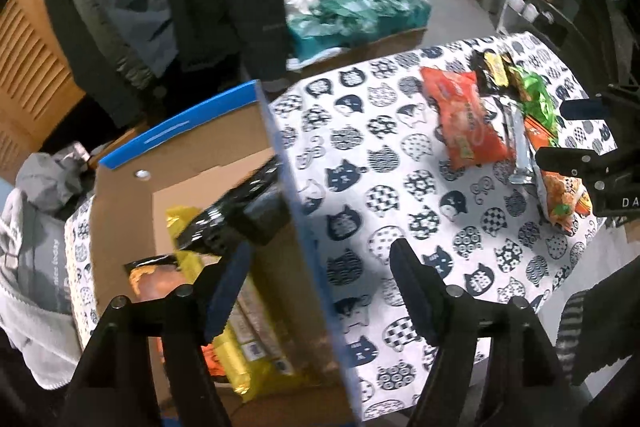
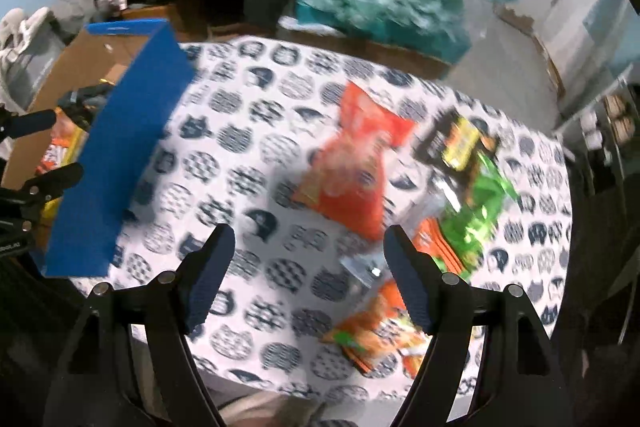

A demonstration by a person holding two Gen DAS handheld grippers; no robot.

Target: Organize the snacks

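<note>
Crinkled foil snack packets (image 2: 356, 167) are heaped on cat-print cloth (image 1: 360, 163) beside a cardboard box (image 1: 128, 187); both grippers' jaws are spread, empty.

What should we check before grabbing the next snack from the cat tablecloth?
1. Right gripper jaws open and empty: ok.
2. Left gripper jaws open, nothing between them: ok.
3. Snacks left on the tablecloth: ok, the orange bag and green packet are there.
4. Cardboard box has room: ok, its floor partly shows.
5. Black packet settled in the box: cannot tell, it looks blurred.
6. Right gripper lined up over one snack: not ok, it sits over bare cloth beside the pile.
</note>
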